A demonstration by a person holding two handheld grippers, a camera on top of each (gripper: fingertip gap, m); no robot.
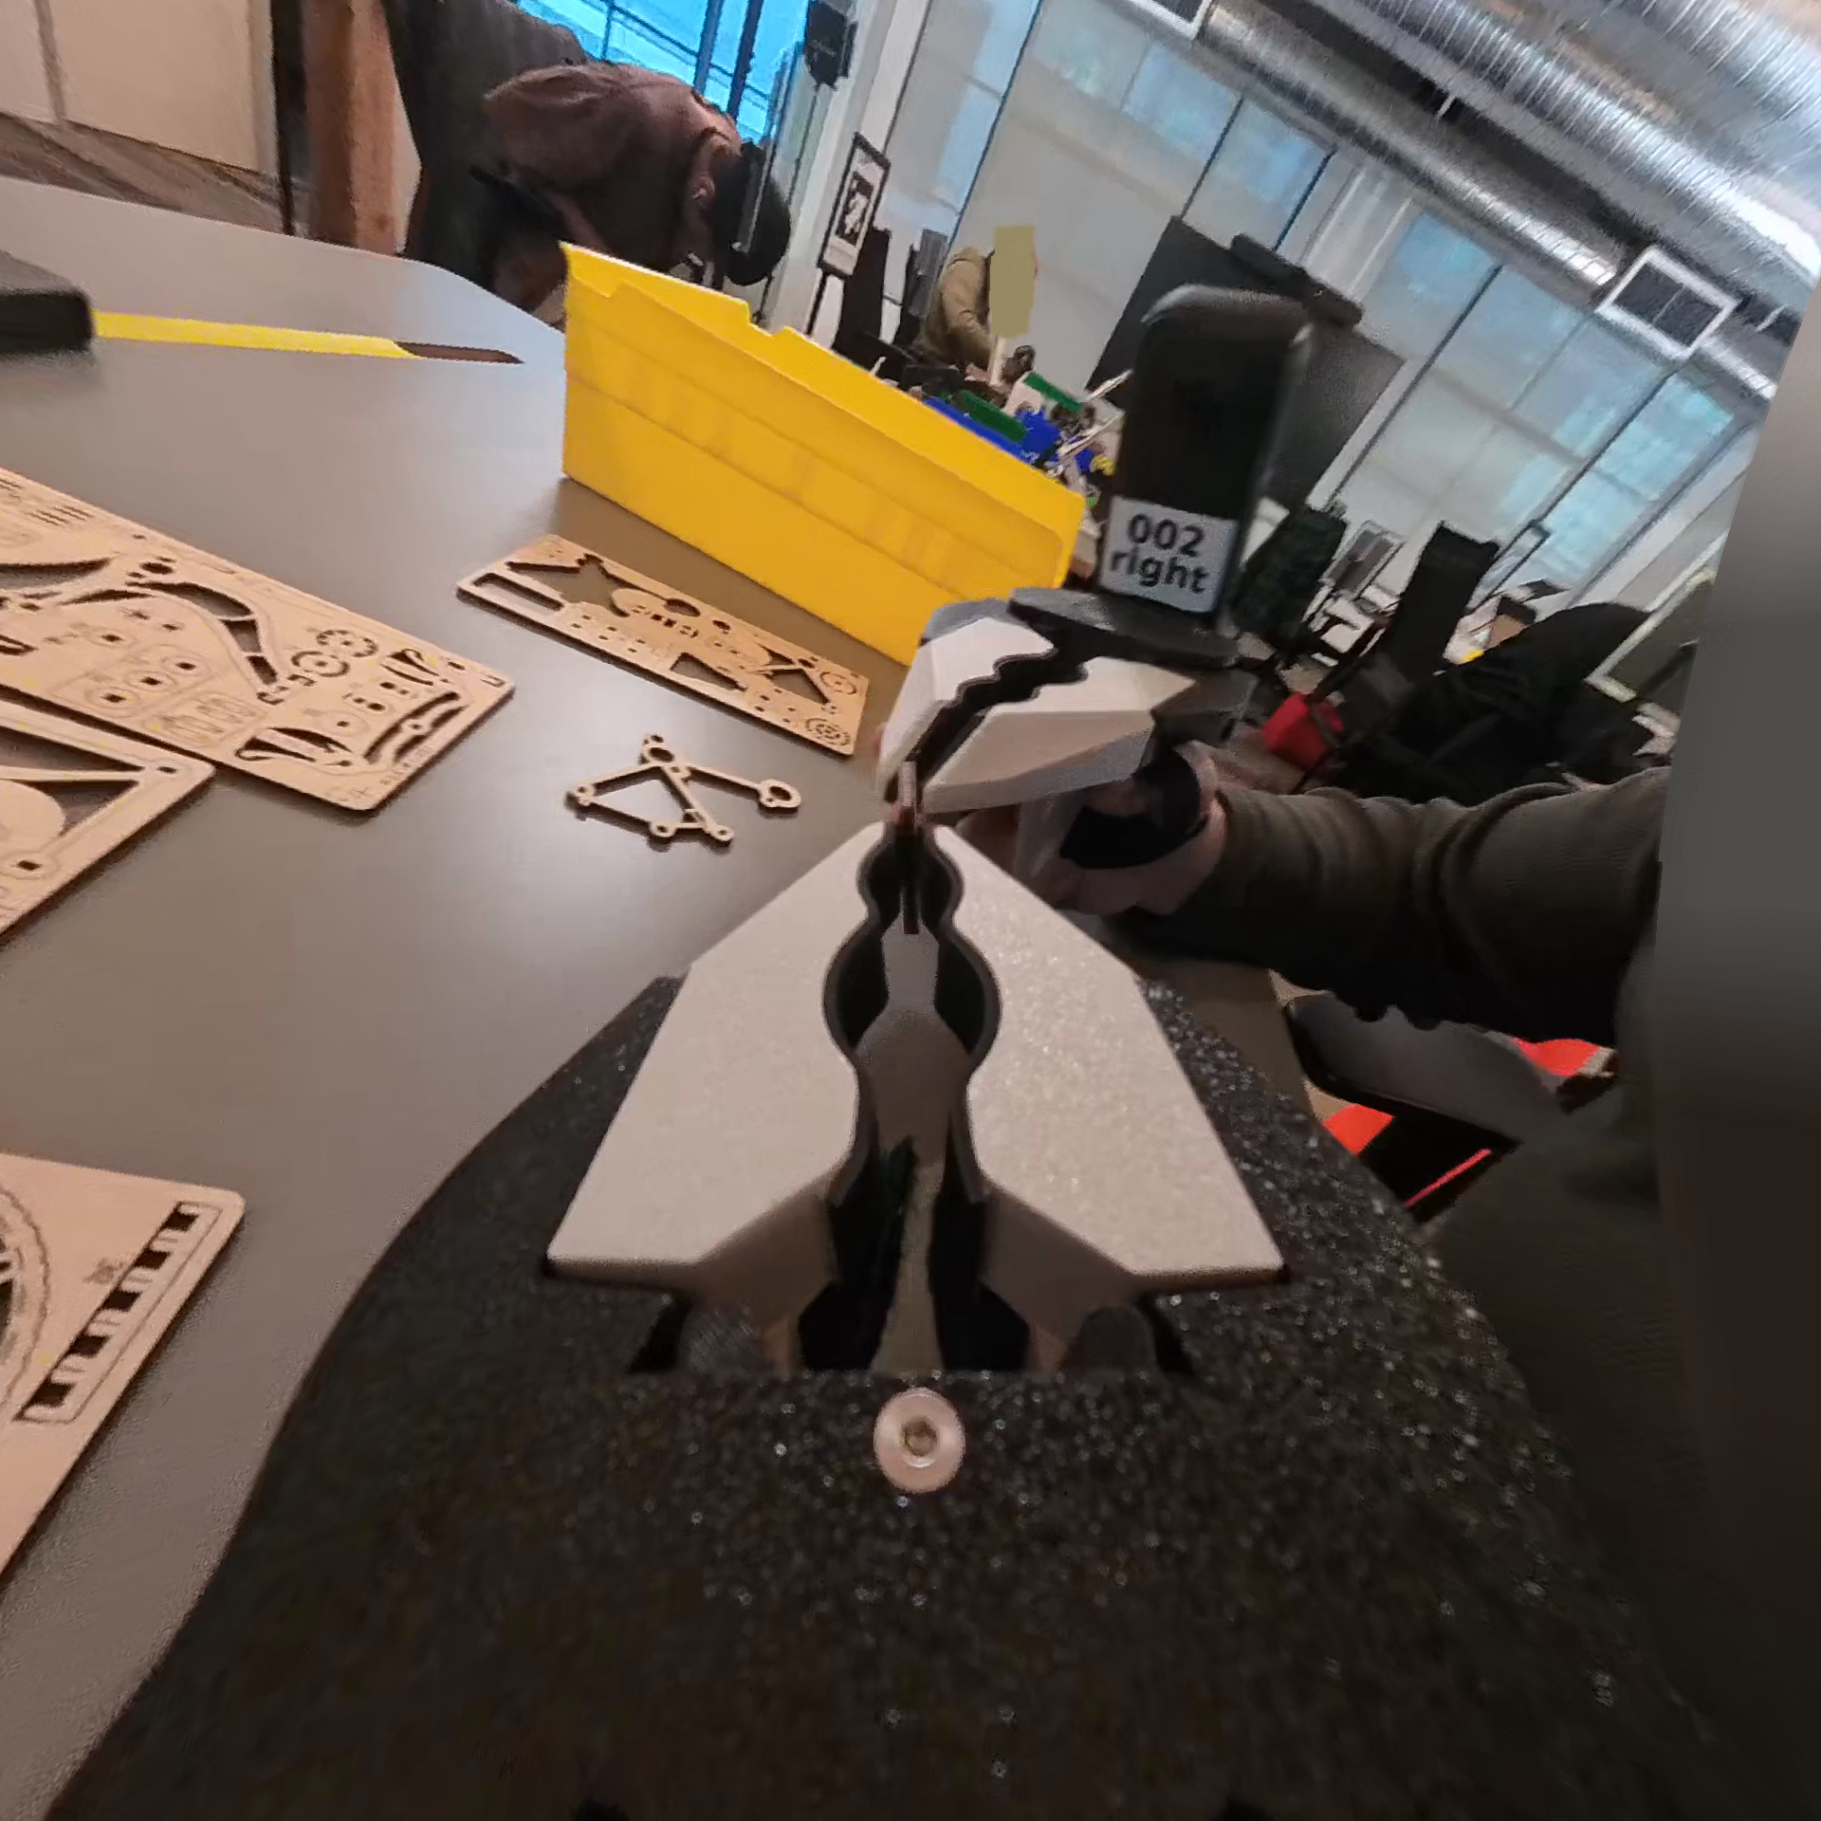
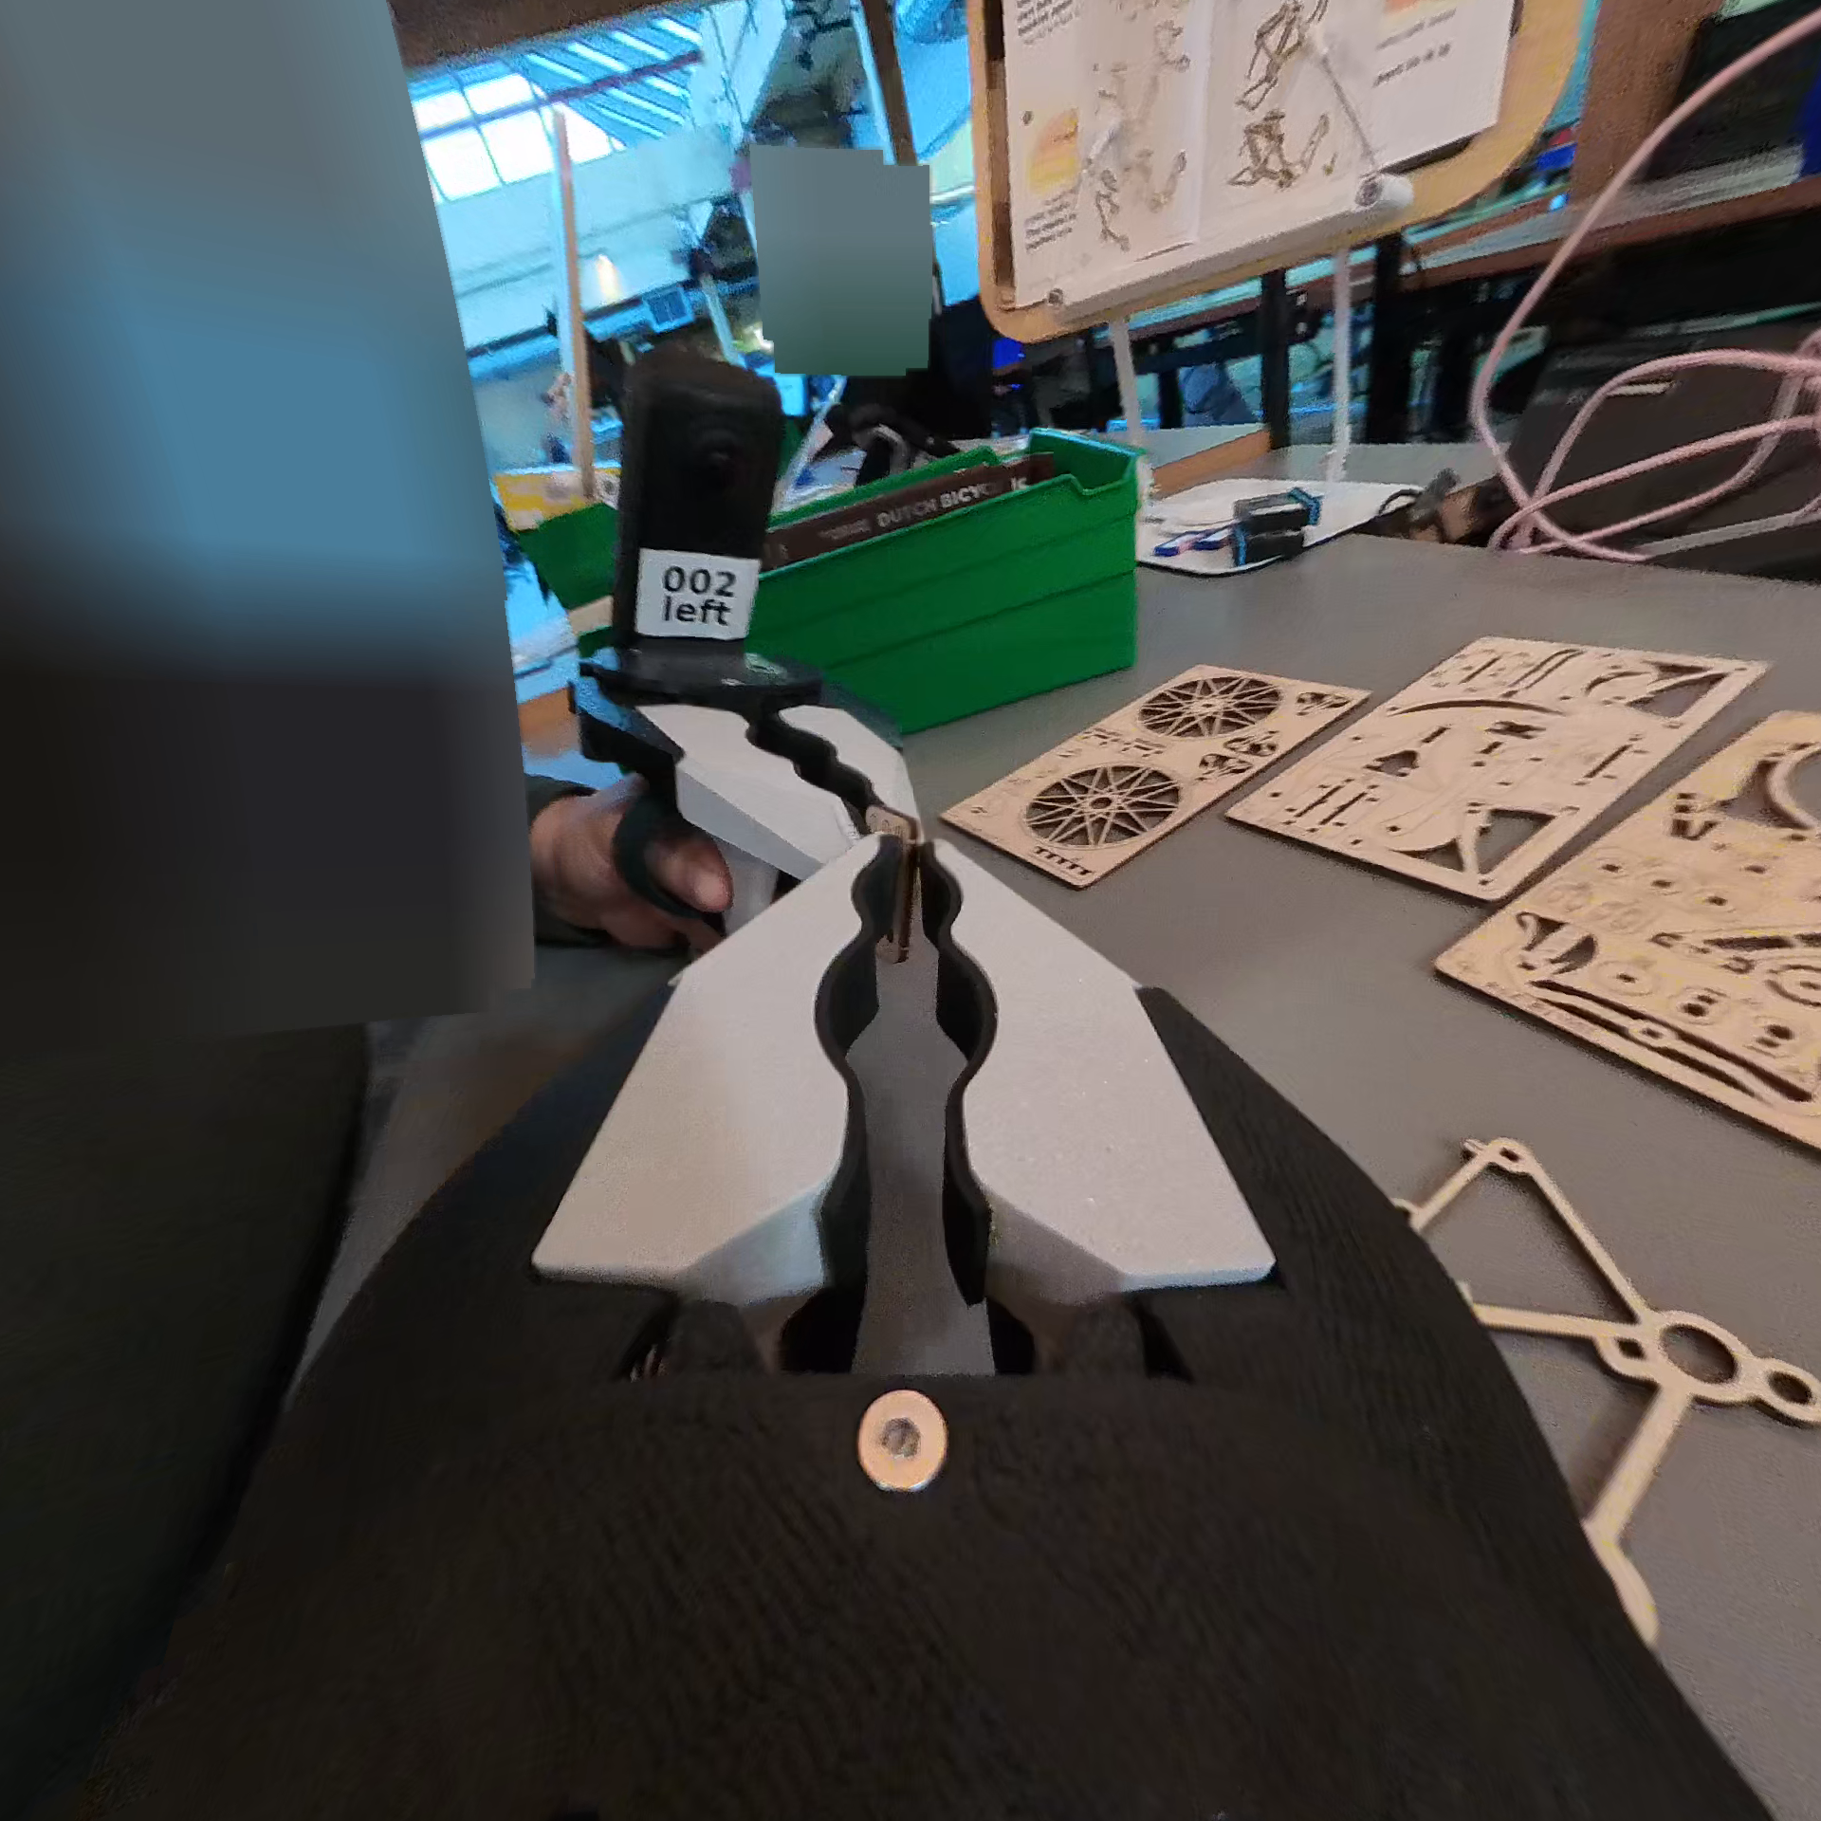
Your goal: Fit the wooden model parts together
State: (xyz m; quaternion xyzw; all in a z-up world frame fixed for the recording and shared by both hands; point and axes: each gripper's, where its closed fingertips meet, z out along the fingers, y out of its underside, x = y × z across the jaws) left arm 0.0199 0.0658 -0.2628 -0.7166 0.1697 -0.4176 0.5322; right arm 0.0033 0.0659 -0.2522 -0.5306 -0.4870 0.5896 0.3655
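My left gripper (image 1: 907, 843) is shut on a small thin wooden part (image 1: 909, 892), seen edge-on between its tips. My right gripper (image 1: 902, 780) comes in from the right, tip to tip with it. In the right wrist view my right gripper (image 2: 902, 852) is shut on a small flat wooden part (image 2: 898, 911). The left gripper (image 2: 875, 818) meets it there with a small wooden piece (image 2: 885, 821) at its tip. Both are held above the table. The parts touch; I cannot tell if they are joined.
A loose wooden frame piece (image 1: 680, 793) (image 2: 1616, 1350) lies on the grey table (image 1: 296, 443). Several laser-cut wooden sheets (image 1: 246, 670) (image 2: 1498, 759) lie beyond it. A yellow bin (image 1: 808, 493), a green bin (image 2: 946, 591), an instruction board (image 2: 1232, 148) and pink cables (image 2: 1626, 414) stand farther back. Both grippers' tips are close together, under 4 cm apart.
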